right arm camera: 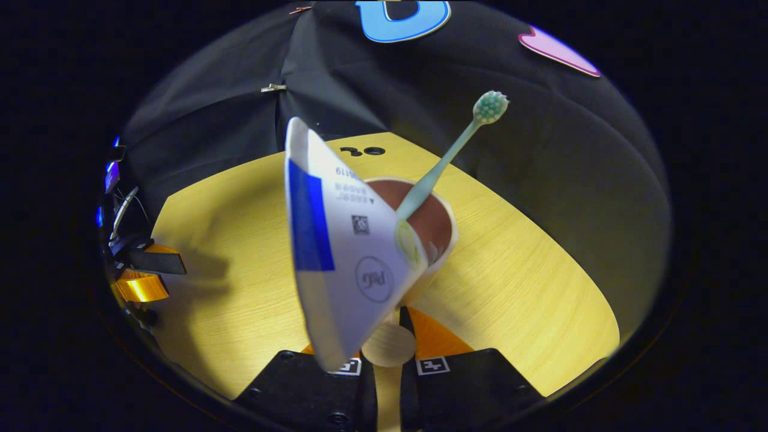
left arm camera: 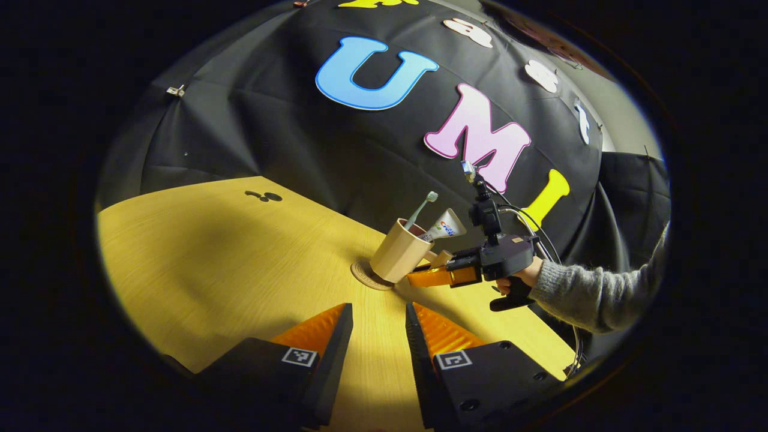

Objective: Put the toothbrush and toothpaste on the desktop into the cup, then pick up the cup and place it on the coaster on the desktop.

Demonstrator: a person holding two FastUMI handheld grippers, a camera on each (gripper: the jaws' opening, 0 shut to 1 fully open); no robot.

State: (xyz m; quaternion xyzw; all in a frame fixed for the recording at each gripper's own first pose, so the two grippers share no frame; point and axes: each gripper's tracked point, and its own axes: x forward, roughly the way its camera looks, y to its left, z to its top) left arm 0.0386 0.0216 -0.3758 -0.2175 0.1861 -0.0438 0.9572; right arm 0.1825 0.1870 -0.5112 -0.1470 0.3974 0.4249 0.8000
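Note:
A beige cup (left arm camera: 399,251) leans tilted over a round coaster (left arm camera: 367,277) on the wooden table. In it stand a pale green toothbrush (left arm camera: 420,210) and a white toothpaste tube (left arm camera: 445,225). My right gripper (left arm camera: 423,273), held by a hand in a grey sleeve, is shut on the cup's handle. In the right gripper view that gripper (right arm camera: 387,327) pinches the handle, with the toothpaste tube (right arm camera: 342,252), the toothbrush (right arm camera: 444,162) and the cup (right arm camera: 443,237) right in front. My left gripper (left arm camera: 379,312) stands open and holds nothing, well short of the cup.
The wooden table (left arm camera: 210,258) stretches left and toward the back, where a small dark mark (left arm camera: 264,195) lies near the far edge. The black cloth wall rises right behind the cup. In the right gripper view the left gripper (right arm camera: 141,273) is at the far left.

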